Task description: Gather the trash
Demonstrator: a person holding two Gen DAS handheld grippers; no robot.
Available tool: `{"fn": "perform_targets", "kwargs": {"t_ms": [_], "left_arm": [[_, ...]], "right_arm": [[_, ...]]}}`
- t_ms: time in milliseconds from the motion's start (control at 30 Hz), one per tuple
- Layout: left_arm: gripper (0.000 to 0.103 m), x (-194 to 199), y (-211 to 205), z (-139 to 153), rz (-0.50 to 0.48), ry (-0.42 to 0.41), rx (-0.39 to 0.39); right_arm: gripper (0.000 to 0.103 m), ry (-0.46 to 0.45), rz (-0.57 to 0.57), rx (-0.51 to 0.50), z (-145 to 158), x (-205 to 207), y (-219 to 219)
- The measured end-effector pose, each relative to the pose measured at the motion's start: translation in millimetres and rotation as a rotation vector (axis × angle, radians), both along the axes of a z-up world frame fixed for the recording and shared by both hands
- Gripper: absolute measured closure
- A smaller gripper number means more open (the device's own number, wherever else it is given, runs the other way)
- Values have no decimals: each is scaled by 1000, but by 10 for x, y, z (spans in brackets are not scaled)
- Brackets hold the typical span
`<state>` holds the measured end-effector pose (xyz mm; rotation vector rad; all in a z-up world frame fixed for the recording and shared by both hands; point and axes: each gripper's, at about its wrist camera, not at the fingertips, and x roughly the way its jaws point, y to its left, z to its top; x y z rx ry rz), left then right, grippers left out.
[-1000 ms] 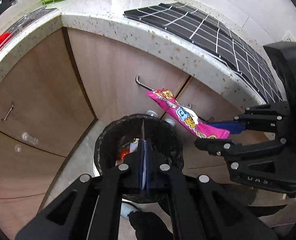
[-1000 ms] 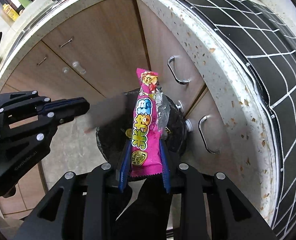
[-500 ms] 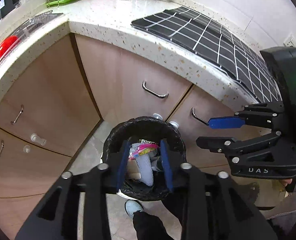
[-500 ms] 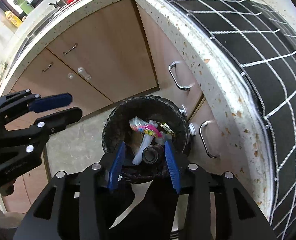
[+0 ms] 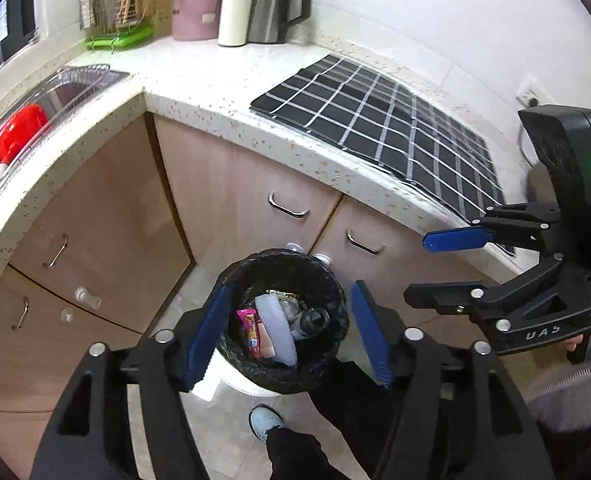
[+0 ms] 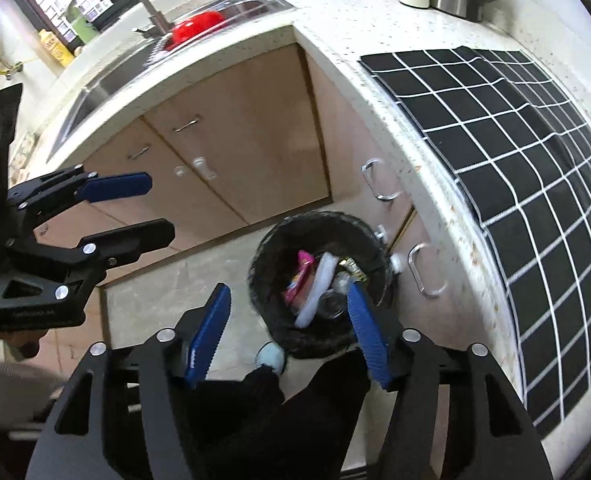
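Above the bin: I hold both tongs over the floor in front of the cabinets, looking down.
My left gripper (image 5: 291,334): spread wide apart and holding nothing; its blue pads (image 5: 207,336) frame the bin's mouth in the left wrist view.
My right gripper (image 6: 289,336): also spread wide and holding nothing; the bin shows just inside its right finger, partly behind it.
Trash bin (image 5: 337,296): round, lined with a black bag, standing on the floor close against the cabinet doors below the counter's edge.
Pink wrapper (image 5: 249,332): lying inside the bin toward its left side, beside a white plastic piece (image 5: 277,330).
Dark bottle (image 5: 311,320): in the bin too, to the right of the white piece.
Counter (image 5: 215,92): speckled stone, with a black checked mat (image 6: 507,128) spread on it.
Sink (image 5: 59,92): holds a wire rack and a red bowl (image 5: 17,130).
My shoe (image 5: 265,420): on the floor just beside the bin.
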<state>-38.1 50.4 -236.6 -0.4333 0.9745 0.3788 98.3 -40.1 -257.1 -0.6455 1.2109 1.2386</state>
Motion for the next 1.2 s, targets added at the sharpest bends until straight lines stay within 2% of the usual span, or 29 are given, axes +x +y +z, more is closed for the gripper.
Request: {"fn": "perform_targets", "kwargs": {"t_ms": [33,100,200,267,500,867,1200], "left_arm": [[33,-31,-26,31,-12,4,-4],[32,-89,-94,123,-46,16,-4],[25,-209,-185,330,-72,-11,23],[24,-285,-230,443,-88,-31,28],[15,-521,-293,688,-74,-75,23],[11,-820,-318,835,-56,-104,58],[9,-889,-371,894,-68,-128,64]], "right_arm": [[41,-7,3,4,40,-50,-30],[40,-26,6,13,156,-138,-115],[34,-39,-1,25,292,-215,-224],[34,-50,-11,18,398,-271,-288],[25,-59,-19,80,791,-492,-450],[24,-51,-20,78,843,-687,-617],[24,-79,-16,80,918,-762,-683]]}}
